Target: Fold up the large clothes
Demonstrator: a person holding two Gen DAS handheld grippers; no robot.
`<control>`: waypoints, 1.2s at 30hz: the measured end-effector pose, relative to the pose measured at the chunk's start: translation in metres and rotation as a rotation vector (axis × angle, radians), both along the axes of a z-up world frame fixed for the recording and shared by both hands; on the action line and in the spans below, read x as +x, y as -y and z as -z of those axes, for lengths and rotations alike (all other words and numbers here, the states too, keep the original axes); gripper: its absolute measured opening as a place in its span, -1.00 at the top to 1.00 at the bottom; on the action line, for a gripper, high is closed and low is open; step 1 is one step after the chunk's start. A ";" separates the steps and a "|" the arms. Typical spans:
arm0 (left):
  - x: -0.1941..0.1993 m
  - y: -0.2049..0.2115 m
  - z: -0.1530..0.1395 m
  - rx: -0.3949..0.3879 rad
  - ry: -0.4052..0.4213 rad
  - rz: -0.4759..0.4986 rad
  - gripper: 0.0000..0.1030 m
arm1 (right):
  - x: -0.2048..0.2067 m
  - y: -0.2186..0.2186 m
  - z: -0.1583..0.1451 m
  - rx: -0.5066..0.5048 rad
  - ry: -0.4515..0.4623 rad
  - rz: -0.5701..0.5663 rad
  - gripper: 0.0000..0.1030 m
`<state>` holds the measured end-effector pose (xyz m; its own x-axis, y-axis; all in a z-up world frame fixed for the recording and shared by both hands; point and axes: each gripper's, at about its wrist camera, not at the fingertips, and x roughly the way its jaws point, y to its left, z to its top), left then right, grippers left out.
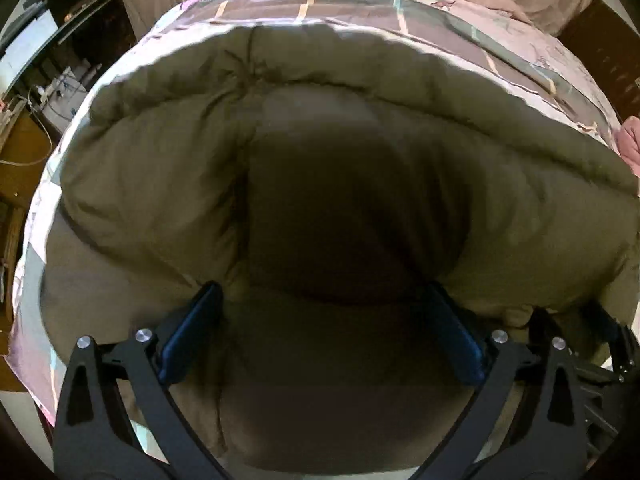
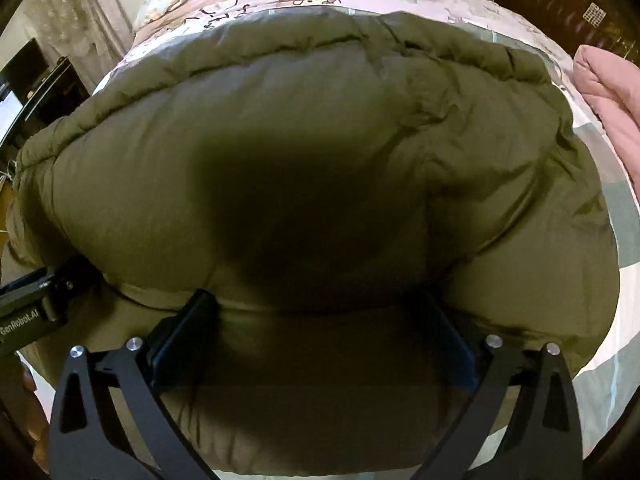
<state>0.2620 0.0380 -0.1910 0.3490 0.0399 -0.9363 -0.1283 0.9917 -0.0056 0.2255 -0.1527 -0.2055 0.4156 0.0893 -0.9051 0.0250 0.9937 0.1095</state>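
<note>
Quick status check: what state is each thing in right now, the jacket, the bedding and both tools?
Olive puffer jacket: lying on the bed, bunched into thick padded folds, not yet a neat fold.
Patterned bedsheet: spread flat beneath the jacket.
Pink blanket: bunched up at the bed's edge, apart from the jacket.
Left tool: open, fingers wide over the jacket.
Right tool: open wide over the jacket.
</note>
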 end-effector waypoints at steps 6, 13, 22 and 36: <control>-0.014 0.001 -0.023 0.049 0.105 0.018 -0.96 | -0.019 0.012 -0.039 0.033 0.099 0.029 -0.97; -0.081 0.027 -0.117 0.111 0.458 0.110 -0.96 | -0.072 0.037 -0.105 0.029 0.290 0.060 -0.97; -0.182 0.036 -0.178 0.056 0.592 0.136 -0.96 | -0.170 0.028 -0.143 -0.025 0.502 0.036 -0.97; -0.221 0.050 -0.171 0.071 0.591 0.151 -0.96 | -0.183 0.023 -0.135 -0.050 0.471 0.032 -0.97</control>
<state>0.0405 -0.0120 -0.0200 0.8151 0.0051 -0.5793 0.0179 0.9993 0.0340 0.0428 -0.1754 -0.0708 0.7837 0.0308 -0.6203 0.0148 0.9976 0.0681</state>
